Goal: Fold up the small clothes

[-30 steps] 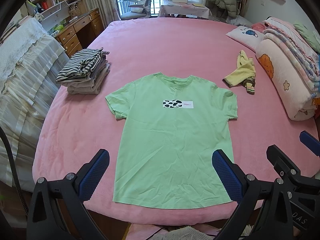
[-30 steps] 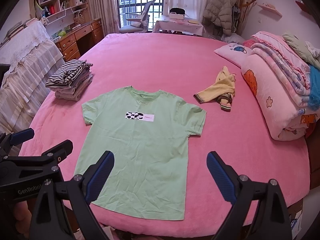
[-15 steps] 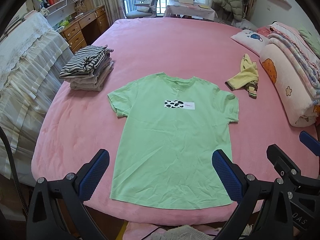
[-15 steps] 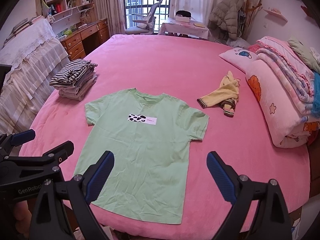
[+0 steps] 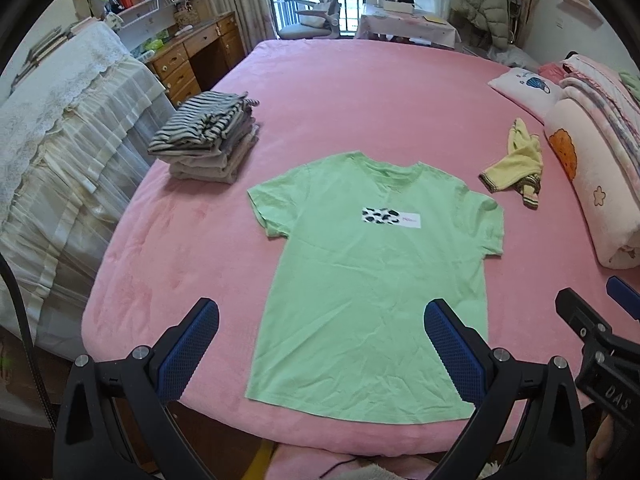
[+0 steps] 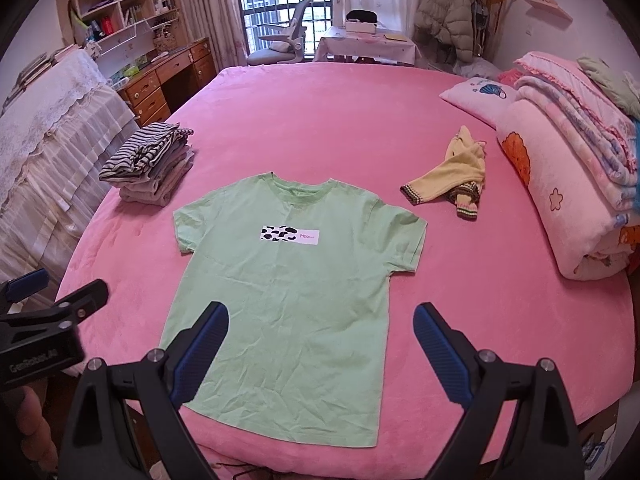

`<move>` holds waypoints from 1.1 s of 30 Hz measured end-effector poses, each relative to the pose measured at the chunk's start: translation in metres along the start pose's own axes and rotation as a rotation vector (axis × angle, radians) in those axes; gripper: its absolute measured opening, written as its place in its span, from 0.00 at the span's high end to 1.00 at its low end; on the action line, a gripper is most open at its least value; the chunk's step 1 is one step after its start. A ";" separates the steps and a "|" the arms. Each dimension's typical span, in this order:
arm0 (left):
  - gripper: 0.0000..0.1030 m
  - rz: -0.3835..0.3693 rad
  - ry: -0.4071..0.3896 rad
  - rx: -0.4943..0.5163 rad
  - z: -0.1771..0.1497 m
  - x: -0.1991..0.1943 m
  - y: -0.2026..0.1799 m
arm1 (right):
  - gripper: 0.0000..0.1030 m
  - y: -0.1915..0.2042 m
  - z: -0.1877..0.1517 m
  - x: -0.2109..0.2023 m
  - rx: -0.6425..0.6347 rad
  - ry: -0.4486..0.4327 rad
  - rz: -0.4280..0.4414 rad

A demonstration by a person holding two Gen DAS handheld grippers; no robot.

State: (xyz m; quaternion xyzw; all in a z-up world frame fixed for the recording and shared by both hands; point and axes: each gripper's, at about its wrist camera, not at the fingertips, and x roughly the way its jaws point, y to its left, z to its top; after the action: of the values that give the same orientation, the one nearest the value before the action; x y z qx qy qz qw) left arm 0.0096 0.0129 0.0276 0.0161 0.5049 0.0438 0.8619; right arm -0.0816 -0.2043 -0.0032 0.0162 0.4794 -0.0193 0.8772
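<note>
A light green T-shirt (image 5: 372,280) (image 6: 292,292) with a cow-print chest label lies flat and face up on the pink bed, collar away from me. My left gripper (image 5: 322,344) hovers open above the shirt's hem, holding nothing. My right gripper (image 6: 320,348) is also open and empty, above the hem's right part. Beyond the shirt's right sleeve lies a crumpled yellow garment (image 5: 516,166) (image 6: 452,182). At the left stands a stack of folded clothes (image 5: 208,142) (image 6: 150,164) topped with a striped piece.
The pink bed (image 5: 360,92) (image 6: 320,120) ends just below the shirt's hem. Rolled pink quilts (image 5: 592,176) (image 6: 568,184) and a pillow (image 6: 478,98) line the right side. A lace-covered bed (image 5: 52,152) and a wooden desk (image 6: 168,80) stand to the left.
Both grippers have drawn back and risen a little, so the shirt sits higher and smaller in view and more of the bed's near edge shows. Nothing on the bed has moved.
</note>
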 end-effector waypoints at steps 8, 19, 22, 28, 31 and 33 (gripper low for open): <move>0.01 0.002 -0.050 -0.018 0.023 0.023 0.044 | 0.08 0.000 0.008 0.026 0.082 0.041 -0.038; 0.01 -0.098 -0.045 0.038 0.071 0.111 0.080 | 0.08 -0.027 0.016 0.059 0.258 0.054 -0.167; 0.01 -0.129 -0.064 0.078 0.084 0.130 0.073 | 0.08 -0.035 0.018 0.071 0.278 0.060 -0.238; 0.01 -0.190 -0.079 0.193 0.118 0.166 0.029 | 0.22 -0.056 0.024 0.101 0.319 0.075 -0.302; 0.01 -0.224 -0.110 0.266 0.139 0.178 -0.006 | 0.26 -0.064 0.029 0.113 0.324 0.083 -0.307; 0.01 -0.246 -0.130 0.312 0.155 0.185 -0.032 | 0.26 -0.070 0.034 0.120 0.324 0.080 -0.313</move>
State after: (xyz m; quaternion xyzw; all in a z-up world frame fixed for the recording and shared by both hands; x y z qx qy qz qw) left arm 0.2363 0.0006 -0.0594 0.0905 0.4472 -0.1419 0.8785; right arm 0.0087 -0.2784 -0.0864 0.0830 0.5010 -0.2315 0.8298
